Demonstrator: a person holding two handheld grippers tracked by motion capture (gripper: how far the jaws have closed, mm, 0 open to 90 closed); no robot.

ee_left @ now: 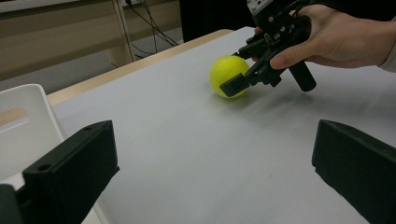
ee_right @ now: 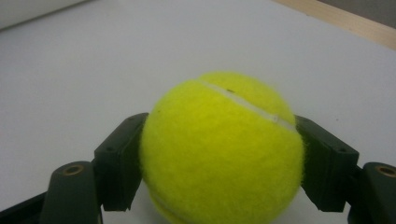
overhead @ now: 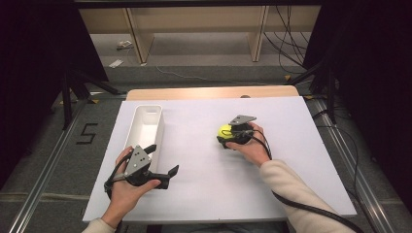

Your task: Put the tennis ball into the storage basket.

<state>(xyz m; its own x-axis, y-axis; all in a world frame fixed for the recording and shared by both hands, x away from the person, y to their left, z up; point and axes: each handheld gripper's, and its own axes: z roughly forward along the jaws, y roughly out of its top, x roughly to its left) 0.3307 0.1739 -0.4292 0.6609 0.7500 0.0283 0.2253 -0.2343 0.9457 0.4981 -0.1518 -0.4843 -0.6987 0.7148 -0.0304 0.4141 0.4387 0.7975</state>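
A yellow tennis ball rests on the white table top, right of centre. My right gripper is shut on it; in the right gripper view the ball sits between the two black jaws, which touch its left and right sides. The left gripper view shows the ball still on the surface, with the right gripper around it. My left gripper is held near the front left of the table, open and holding nothing, and its jaws stand wide apart.
A white oblong bin lies along the table's left side, just beyond my left gripper, and its rim is at the left of the left gripper view. A wooden strip edges the far side. Black cables trail from both grippers.
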